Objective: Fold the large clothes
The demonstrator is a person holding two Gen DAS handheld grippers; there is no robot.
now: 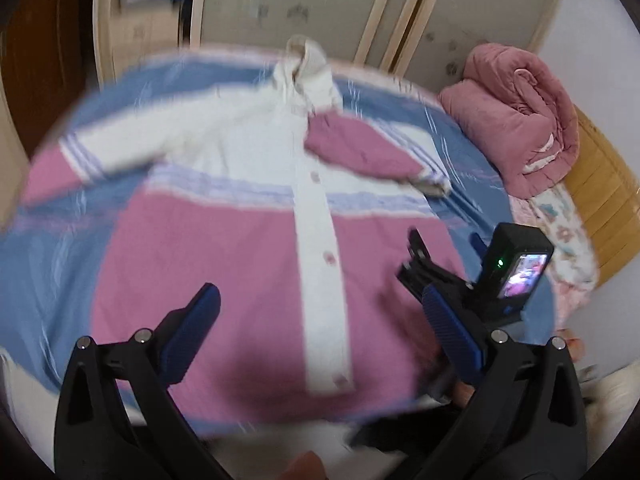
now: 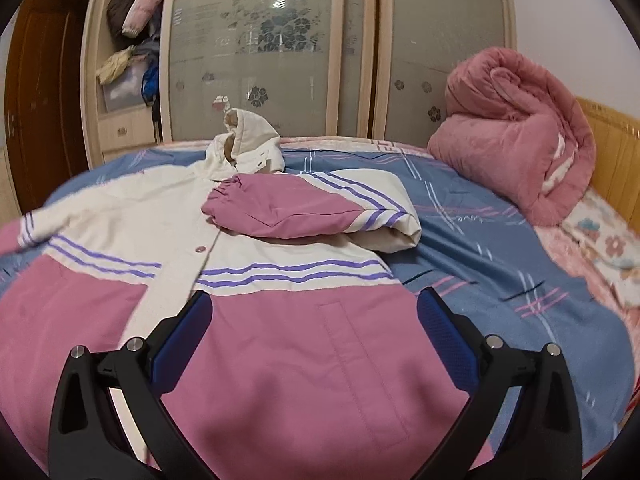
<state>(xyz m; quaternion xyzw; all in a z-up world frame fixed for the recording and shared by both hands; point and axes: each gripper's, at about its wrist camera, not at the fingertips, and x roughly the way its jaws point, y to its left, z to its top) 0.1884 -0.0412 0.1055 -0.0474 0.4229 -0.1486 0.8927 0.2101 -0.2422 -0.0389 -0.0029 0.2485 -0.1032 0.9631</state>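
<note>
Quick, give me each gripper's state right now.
Left gripper: open, holding nothing, above the jacket.
Right gripper: open, holding nothing, above the same jacket.

Before me: pink-and-cream hooded jacket [image 2: 280, 360] lies flat, front up, buttoned, on the bed [image 2: 480, 248]. One sleeve [image 2: 304, 210] folded across chest.

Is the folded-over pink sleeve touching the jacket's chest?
Touching. Right wrist view shows the pink sleeve lying flat across the jacket chest, no gap.
</note>
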